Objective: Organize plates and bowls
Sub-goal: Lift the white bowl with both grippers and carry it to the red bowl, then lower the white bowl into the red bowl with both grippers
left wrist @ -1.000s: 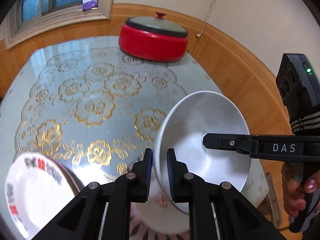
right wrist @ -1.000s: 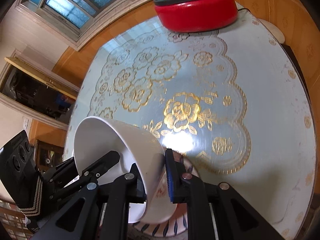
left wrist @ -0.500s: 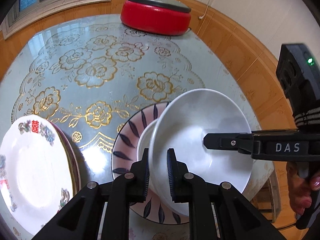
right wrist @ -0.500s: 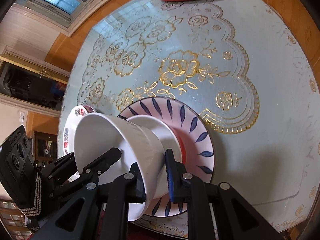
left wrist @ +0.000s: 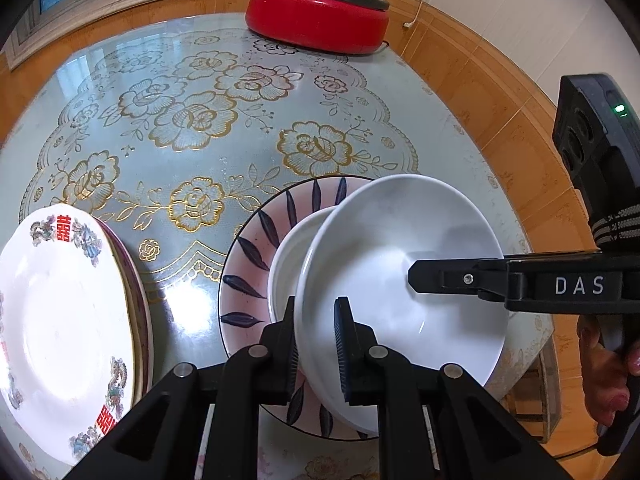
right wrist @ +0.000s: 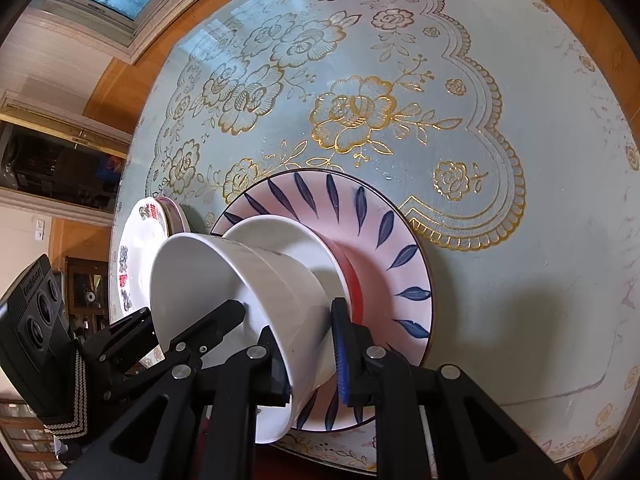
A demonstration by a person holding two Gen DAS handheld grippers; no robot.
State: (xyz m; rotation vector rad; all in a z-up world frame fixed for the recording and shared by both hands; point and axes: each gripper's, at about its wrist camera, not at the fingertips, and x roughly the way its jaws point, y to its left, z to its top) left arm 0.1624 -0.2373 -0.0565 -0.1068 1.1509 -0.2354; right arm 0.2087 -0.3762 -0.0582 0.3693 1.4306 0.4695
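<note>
- Over the near edge of the round glass-topped table with gold flower tablecloth (left wrist: 192, 120), both claws pinch one plain white ceramic bowl (left wrist: 400, 272), tilted on its side.
- Left gripper (left wrist: 316, 344) is clamped on the bowl's rim at about 6 o'clock in its own view; its two blue-ribbed pads sit either side of the wall.
- Right gripper (right wrist: 310, 350) is likewise pressed onto the opposite rim, one finger inside the bowl, the other on the outer wall.
- Under the tilted bowl lies a second white bowl (left wrist: 288, 264), nested in a pink plate with dark blue leaf strokes (left wrist: 256, 248); the held bowl's lower edge appears to reach it, though contact cannot be told.
- A second ago the bowl hung higher and the pink plate was barely in sight; since then both hands have come down, and the plate now fills the middle of each view.
- At 9 o'clock in the left view, a stack of white plates with red characters (left wrist: 60, 312) stands apart from the pink plate.
- At 12 o'clock a red electric pot with grey lid (left wrist: 320, 12) sits at the far table edge.
- A person's hand (left wrist: 608, 368) holds the right gripper's handle.
</note>
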